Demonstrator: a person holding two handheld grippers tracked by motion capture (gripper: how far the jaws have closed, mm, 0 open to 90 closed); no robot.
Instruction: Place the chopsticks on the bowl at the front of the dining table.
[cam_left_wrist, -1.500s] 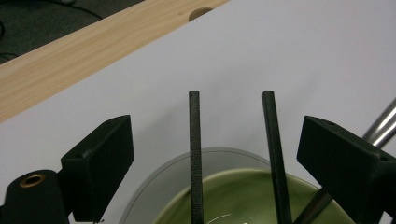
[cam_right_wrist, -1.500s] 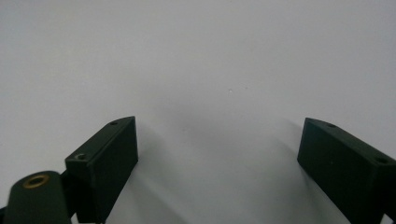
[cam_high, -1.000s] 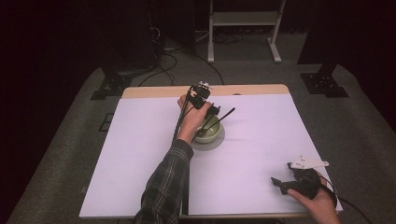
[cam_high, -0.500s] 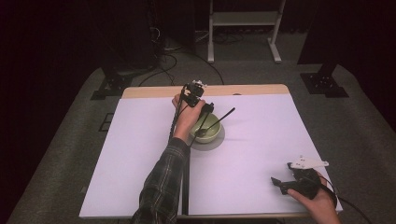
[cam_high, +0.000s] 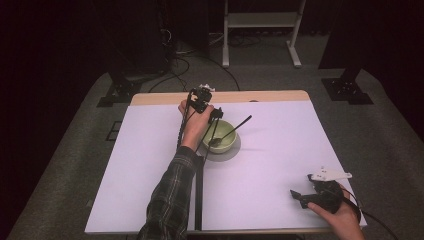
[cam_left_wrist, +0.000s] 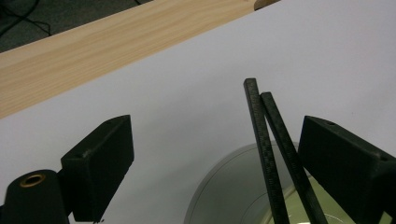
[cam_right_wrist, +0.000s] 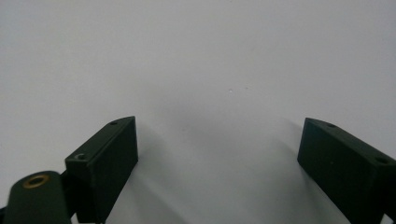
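No legible text: bowl (cam_high: 221, 136), chopsticks (cam_left_wrist: 271, 140).

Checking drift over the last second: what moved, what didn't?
The left gripper drew slightly away from the green bowl toward the table's far edge, jaws open, gripping nothing. The chopsticks stayed leaning in the bowl. The right gripper kept resting open at the near right corner.

- You will find no legible text, label, brand, number or sign in any view.
- Fine ridged markings run along the two black sticks (cam_left_wrist: 268, 154) in your left gripper view; not readable.
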